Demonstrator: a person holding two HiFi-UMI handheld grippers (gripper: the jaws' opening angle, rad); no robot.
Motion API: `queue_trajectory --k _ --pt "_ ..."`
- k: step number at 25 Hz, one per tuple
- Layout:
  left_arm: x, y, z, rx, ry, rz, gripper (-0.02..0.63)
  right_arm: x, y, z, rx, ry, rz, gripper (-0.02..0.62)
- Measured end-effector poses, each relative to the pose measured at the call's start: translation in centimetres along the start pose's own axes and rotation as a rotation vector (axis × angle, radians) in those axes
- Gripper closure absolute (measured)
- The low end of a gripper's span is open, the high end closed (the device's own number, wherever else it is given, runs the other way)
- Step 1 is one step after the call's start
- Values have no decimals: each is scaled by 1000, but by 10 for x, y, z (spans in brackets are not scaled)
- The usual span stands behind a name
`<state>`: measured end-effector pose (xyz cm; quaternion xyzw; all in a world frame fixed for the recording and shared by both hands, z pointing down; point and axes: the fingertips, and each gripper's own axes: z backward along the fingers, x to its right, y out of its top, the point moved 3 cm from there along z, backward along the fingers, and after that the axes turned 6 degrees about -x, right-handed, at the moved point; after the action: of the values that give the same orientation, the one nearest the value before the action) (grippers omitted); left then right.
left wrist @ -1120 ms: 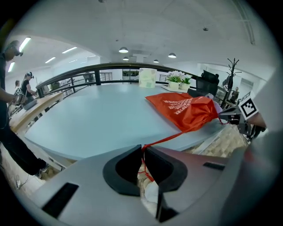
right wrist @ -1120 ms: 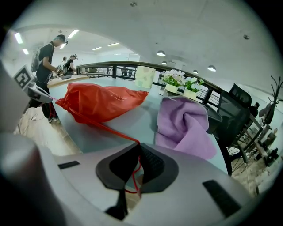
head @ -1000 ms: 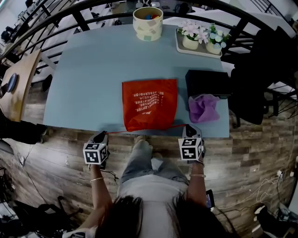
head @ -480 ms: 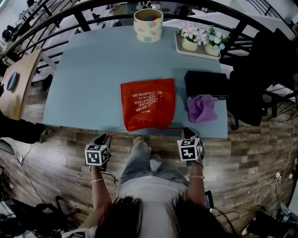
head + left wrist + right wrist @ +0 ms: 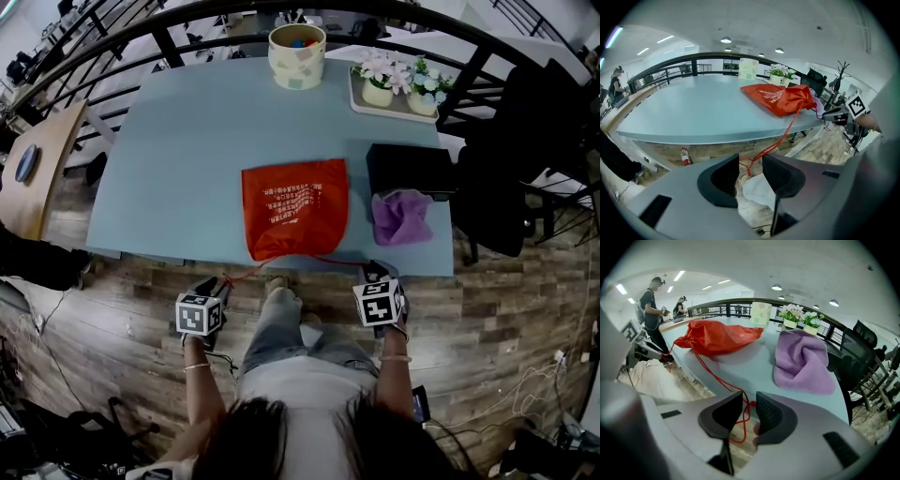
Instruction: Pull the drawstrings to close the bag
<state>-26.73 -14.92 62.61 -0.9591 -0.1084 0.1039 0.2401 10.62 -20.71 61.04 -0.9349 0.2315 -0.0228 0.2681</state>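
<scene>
Now drawstring [image 5: 788, 133] between just-opened jaws, left hand-held gripper [image 5: 750, 159].

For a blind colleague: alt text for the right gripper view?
Jaws of the right gripper, just opened, stand apart around a slack red drawstring. It runs to a red bag on the blue table, beside a purple cloth.

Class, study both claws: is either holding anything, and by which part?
Nothing is held. The left claw and right claw have just been opening; a red drawstring runs loose between each pair of jaws, unpinched.
</scene>
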Motion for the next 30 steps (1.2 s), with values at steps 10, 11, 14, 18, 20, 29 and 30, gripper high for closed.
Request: queue_trajectory --k 10,11,14,18,20,29,30 --pt "25 -17 1 -31 -36 -11 421 -9 -7 10 15 48 41 508" --pt "27 -18 1 -29 -39 -10 417 -9 -8 10 21 56 38 504" --pt "33 -19 5 -9 -43 5 410 -9 -11 12 41 72 33 493" --pt "38 -15 13 33 -33 19 410 -11 -13 13 55 94 35 475" --pt "41 -11 17 58 -25 22 410 -12 -14 14 58 102 43 471" --pt "52 10 35 161 -5 0 411 -23 -5 15 94 124 55 469" --pt "52 12 36 170 -2 -6 411 -24 -3 14 100 125 57 469"
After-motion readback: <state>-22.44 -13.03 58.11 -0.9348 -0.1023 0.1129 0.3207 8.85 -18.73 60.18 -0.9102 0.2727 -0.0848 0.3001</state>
